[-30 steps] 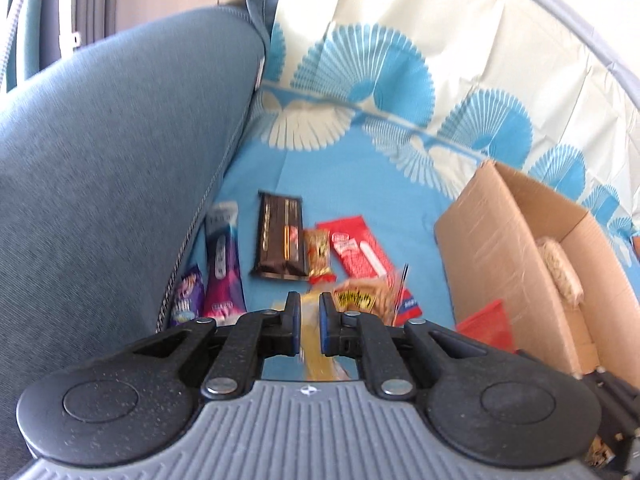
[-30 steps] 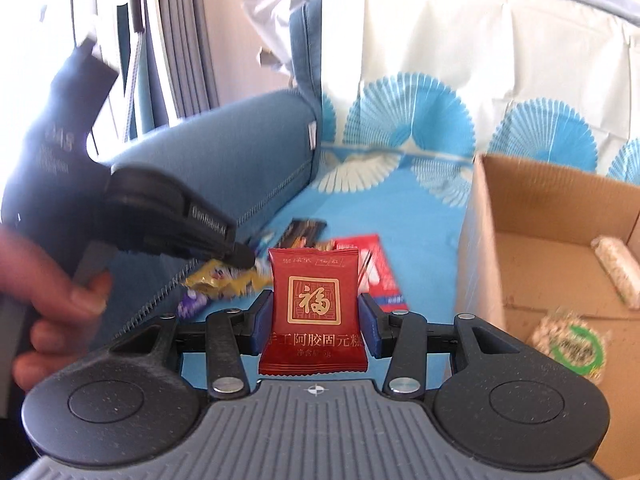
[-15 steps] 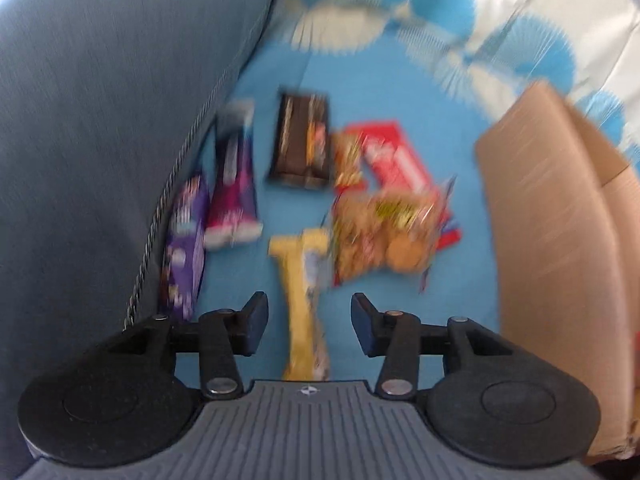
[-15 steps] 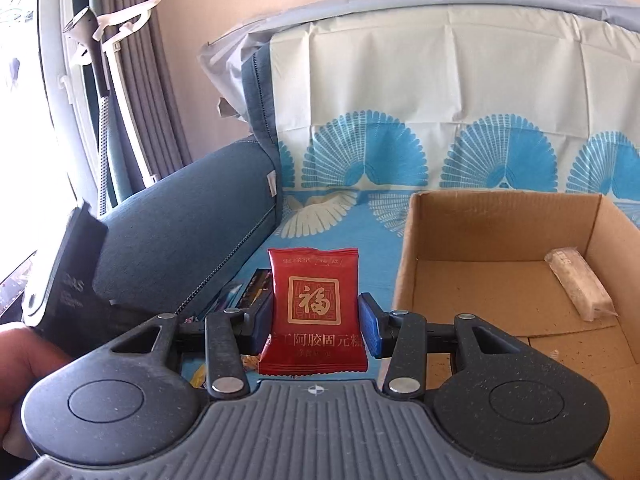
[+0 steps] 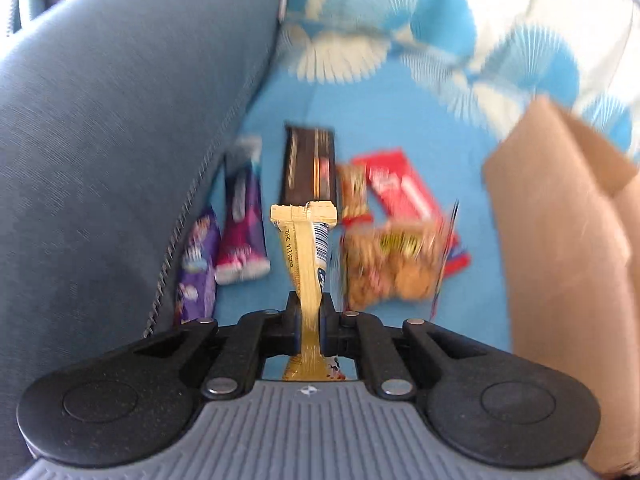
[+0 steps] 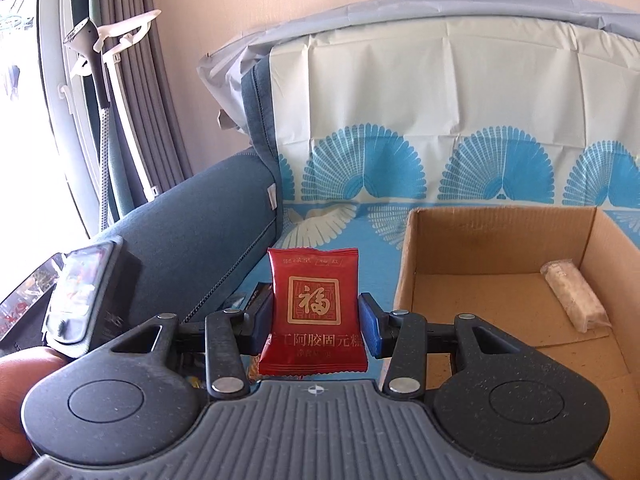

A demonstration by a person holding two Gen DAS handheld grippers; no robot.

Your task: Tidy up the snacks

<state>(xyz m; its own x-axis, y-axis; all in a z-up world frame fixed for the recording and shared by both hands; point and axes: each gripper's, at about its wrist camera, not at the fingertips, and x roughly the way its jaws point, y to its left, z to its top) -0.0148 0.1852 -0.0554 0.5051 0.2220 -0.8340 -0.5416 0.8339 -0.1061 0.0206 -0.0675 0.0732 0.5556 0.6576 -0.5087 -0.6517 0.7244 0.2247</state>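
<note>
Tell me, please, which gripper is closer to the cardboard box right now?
Probably the right. The right gripper, holding the red packet, sits beside the cardboard box front corner. The left gripper, gripping the yellow bar, is over the snacks further left.

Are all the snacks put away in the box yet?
Not yet. One pale wrapped bar already lies in the cardboard box. The right hand-held gripper holds a red packet; the left hand-held gripper holds a yellow bar. Several snacks, including a brown bar, remain on the sofa.
</note>
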